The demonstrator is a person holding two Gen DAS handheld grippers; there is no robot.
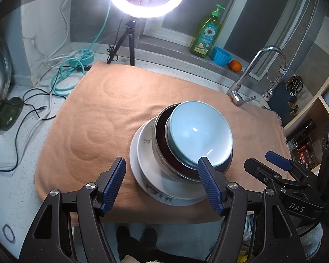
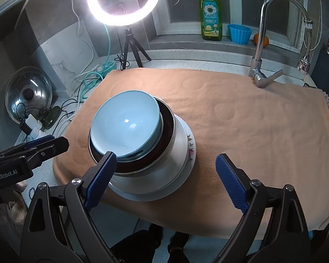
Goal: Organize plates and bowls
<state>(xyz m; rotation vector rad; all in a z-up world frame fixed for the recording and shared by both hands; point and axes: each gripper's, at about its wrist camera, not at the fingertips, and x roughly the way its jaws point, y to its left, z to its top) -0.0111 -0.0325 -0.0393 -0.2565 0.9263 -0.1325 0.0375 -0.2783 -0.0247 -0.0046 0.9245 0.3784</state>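
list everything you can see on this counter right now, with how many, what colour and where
bowl: one, light blue, tilted on top of the stack
metal bowl: one, steel with a dark inside, under the blue bowl
plates: white, flowered rims, bottom of stack; count unclear
towel: one, peach, covering the counter
ring light: one, lit, on a black tripod behind the towel
soap bottle: one, green, windowsill
cup: one, blue, beside the bottle
orange: one, windowsill
faucet: one, chrome, back right
pot lid: one, steel, far left
cables: several, teal, white, black, left
left tool: open
right tool: open
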